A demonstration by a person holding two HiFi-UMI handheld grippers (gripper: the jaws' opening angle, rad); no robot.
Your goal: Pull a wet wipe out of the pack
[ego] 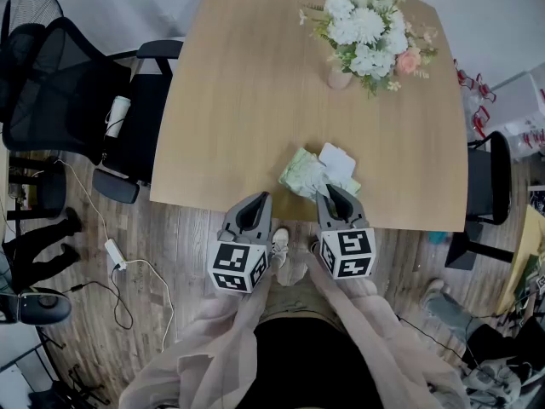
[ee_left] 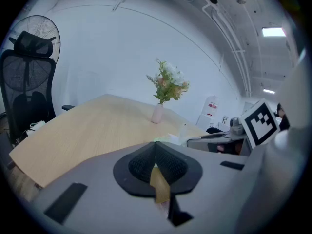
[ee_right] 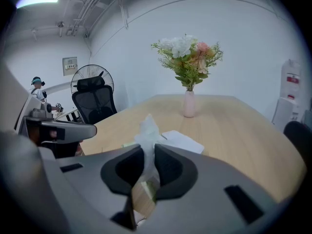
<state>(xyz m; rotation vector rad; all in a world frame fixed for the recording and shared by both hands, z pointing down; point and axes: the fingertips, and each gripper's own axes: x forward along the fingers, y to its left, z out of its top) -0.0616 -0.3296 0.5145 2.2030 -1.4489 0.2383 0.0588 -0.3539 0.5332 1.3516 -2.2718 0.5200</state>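
While the right gripper (ee_right: 148, 152) pinches the wet wipe (ee_right: 147, 129) sticking up from the pack (ego: 298, 174) at the table's (ego: 238, 100) near edge, the left gripper (ee_left: 156, 147) sits clenched, empty.

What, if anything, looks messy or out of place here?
Nothing is spilled or broken. The only untidy bit is the wet wipe pack at the near edge of the table: its white lid flap is open, and a crumpled wet wipe sticks up, pinched in the right hand-held gripper.
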